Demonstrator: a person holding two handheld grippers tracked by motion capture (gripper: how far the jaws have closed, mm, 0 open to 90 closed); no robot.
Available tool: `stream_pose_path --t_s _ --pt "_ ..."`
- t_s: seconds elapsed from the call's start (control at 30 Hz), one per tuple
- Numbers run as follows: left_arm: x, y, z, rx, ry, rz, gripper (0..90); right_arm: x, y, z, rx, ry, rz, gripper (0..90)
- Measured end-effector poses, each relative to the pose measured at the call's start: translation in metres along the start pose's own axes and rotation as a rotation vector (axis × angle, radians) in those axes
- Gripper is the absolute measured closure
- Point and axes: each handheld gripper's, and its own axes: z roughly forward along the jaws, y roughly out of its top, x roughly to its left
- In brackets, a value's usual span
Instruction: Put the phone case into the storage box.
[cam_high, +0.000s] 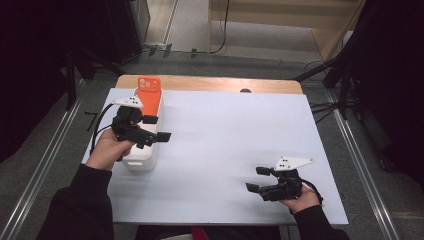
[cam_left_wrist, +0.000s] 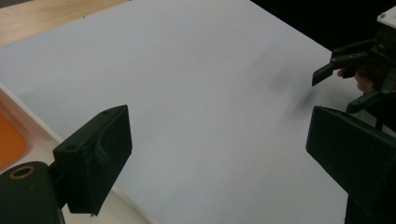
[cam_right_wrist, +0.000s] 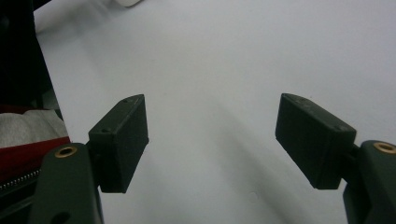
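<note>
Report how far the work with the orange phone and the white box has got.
Done: the orange phone lies on the white box at the table's left edge. In hand: nothing; the left gripper hovers open over the box, holding nothing. The right gripper rests open over the white table cover. Any grasp or move is not yet made.
</note>
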Motion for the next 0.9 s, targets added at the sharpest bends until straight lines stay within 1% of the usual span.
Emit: stream_pose_path --t_s 0.07,0.13,0.27,0.33,0.4,0.53,0.63,0.67,0.77,0.8,0.9 --pt "-0.002 -0.002 0.001 -0.006 -0.002 0.008 7.2 0.0 0.0 0.0 0.0 0.0 0.002 24.2" --pt "-0.006 -0.004 0.002 -0.008 0.008 0.016 7.2 -0.001 0.0 -0.001 0.001 0.0 0.002 24.1" --pt "-0.011 -0.01 0.004 -0.024 0.013 0.024 7.2 -0.001 0.0 0.0 0.004 0.001 0.002 24.1" --pt "-0.013 -0.014 0.004 -0.026 0.0 0.04 7.2 -0.001 0.0 0.0 0.004 0.001 -0.001 24.1" --pt "-0.015 -0.017 0.004 -0.029 -0.017 0.043 7.2 -0.001 0.0 0.0 0.005 0.001 0.0 24.1" --pt "-0.02 -0.023 0.003 -0.025 0.0 0.056 7.1 0.0 -0.001 -0.001 0.006 -0.001 0.003 24.1" --pt "-0.023 -0.028 0.005 -0.021 -0.001 0.064 7.2 -0.001 -0.001 0.0 0.007 0.0 0.003 24.1" --pt "-0.025 -0.03 0.005 -0.017 0.01 0.079 7.2 -0.001 -0.001 0.0 0.006 0.0 0.003 24.1" --pt "-0.031 -0.034 0.007 -0.033 0.008 0.106 7.2 -0.001 0.0 0.0 0.006 0.002 0.0 24.1" --pt "-0.033 -0.035 0.008 -0.039 0.005 0.108 7.2 -0.001 0.0 0.0 0.007 0.002 0.001 24.1" --pt "-0.039 -0.038 0.01 -0.035 0.001 0.115 7.2 0.0 0.0 0.0 0.008 0.002 0.001 24.1"
